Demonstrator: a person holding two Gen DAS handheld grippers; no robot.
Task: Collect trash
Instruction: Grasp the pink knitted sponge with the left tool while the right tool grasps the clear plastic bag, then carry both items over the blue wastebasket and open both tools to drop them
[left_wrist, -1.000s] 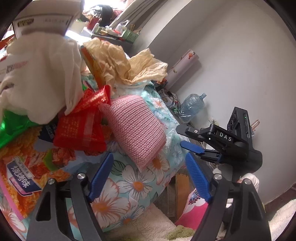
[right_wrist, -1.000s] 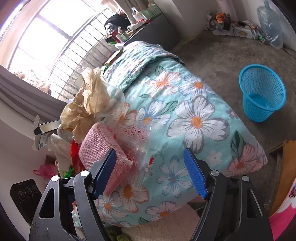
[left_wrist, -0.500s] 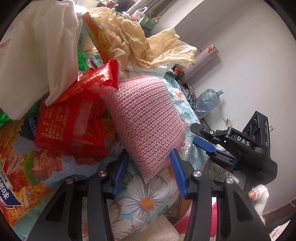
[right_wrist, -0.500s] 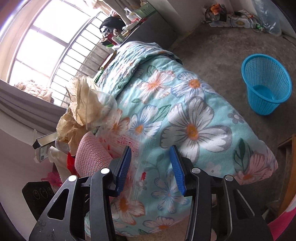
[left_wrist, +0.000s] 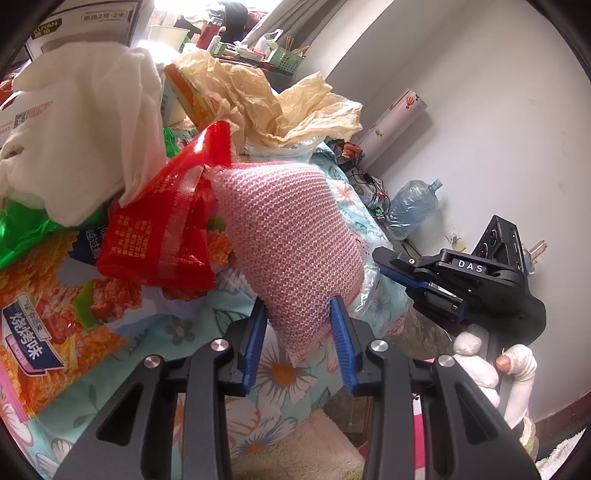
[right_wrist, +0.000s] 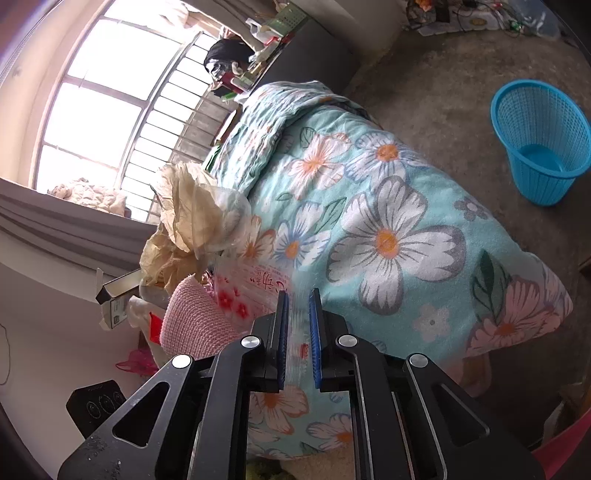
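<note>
A pile of trash lies on a floral quilt (right_wrist: 388, 229). My left gripper (left_wrist: 298, 306) is closing on the lower corner of a pink knitted pad (left_wrist: 288, 236), and both blue pads touch it. My right gripper (right_wrist: 299, 293) is closing on a clear plastic bag with red print (right_wrist: 255, 291); the thin film runs between its nearly joined pads. In the left wrist view the right gripper (left_wrist: 384, 262) sits just right of the pink pad, held by a gloved hand (left_wrist: 480, 365). A red wrapper (left_wrist: 159, 236), crumpled tan paper (left_wrist: 266, 99) and white cloth (left_wrist: 85, 122) lie behind.
A blue mesh basket (right_wrist: 539, 144) stands on the concrete floor right of the bed. An orange snack bag (left_wrist: 44, 295) lies at the left of the pile. A water bottle (left_wrist: 413, 206) stands by the wall. A cluttered dark table sits under the window.
Both grippers went from wide open to narrow. The left closed in around the pink pad's corner. The right closed onto the clear printed bag and rolled a little.
</note>
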